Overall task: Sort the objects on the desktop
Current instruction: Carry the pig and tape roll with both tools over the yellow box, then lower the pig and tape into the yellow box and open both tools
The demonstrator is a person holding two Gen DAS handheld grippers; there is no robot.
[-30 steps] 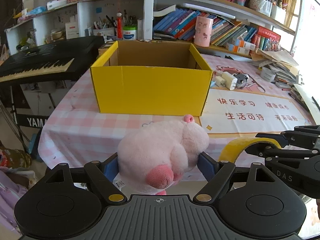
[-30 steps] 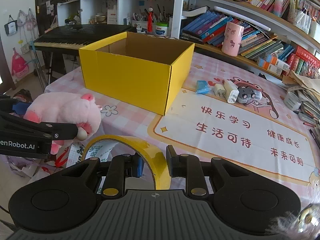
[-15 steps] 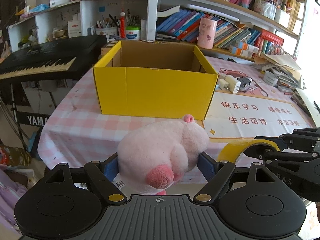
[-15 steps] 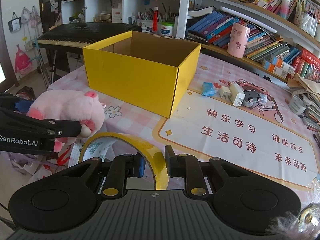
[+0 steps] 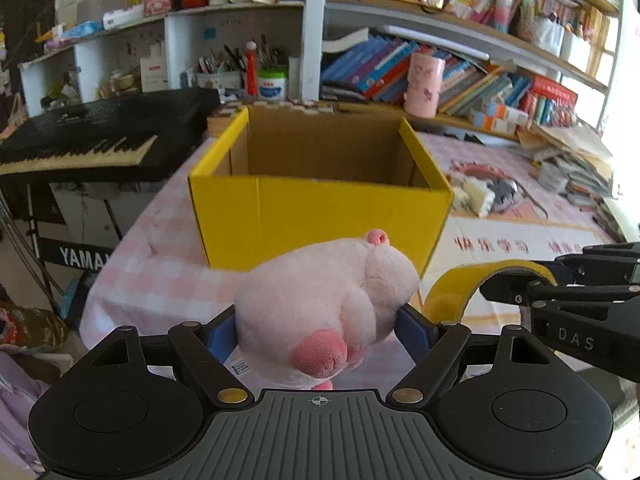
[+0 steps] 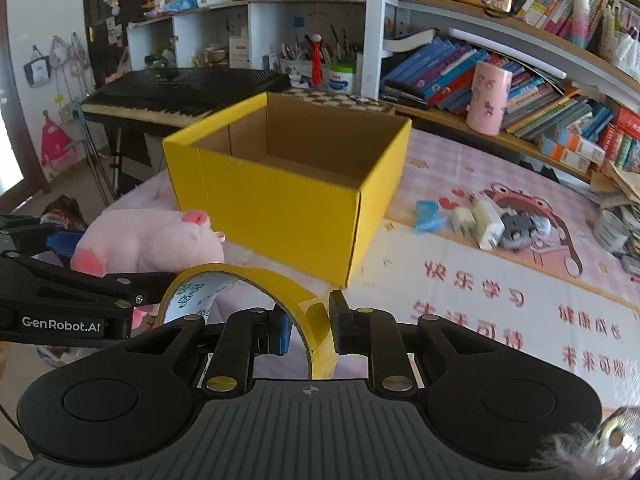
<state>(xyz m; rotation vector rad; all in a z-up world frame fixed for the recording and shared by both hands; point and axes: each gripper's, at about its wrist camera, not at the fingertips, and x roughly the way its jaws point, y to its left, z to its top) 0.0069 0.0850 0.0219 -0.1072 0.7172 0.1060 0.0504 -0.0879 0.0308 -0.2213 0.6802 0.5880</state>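
The left hand-held gripper (image 5: 316,326) is clamped on a pink plush pig (image 5: 324,304). Its blue pads squeeze the soft toy from both sides. The pig hangs in the air near the edge of the counter (image 5: 160,264), just in front of the yellow cardboard box (image 5: 320,208).

The right hand-held gripper (image 6: 308,328) is clamped on a roll of yellow tape (image 6: 256,280). Its jaws are almost together, pinching the thin wall of the roll. The tape is up in the air too, right beside the pig.

The box is open at the top. The part of the inside that shows looks empty: only brown walls and a bit of the floor. So it seems nothing is sorted yet, and the job looks like it is just starting.

Both things are picked up, and that part is done. What is left, I think, is to carry the pig and the tape over the box and let them go.

More things wait on the counter to the right of the box: a small blue packet (image 6: 428,214), white chargers (image 6: 486,224) and a grey gadget (image 6: 524,228). They probably need sorting too.
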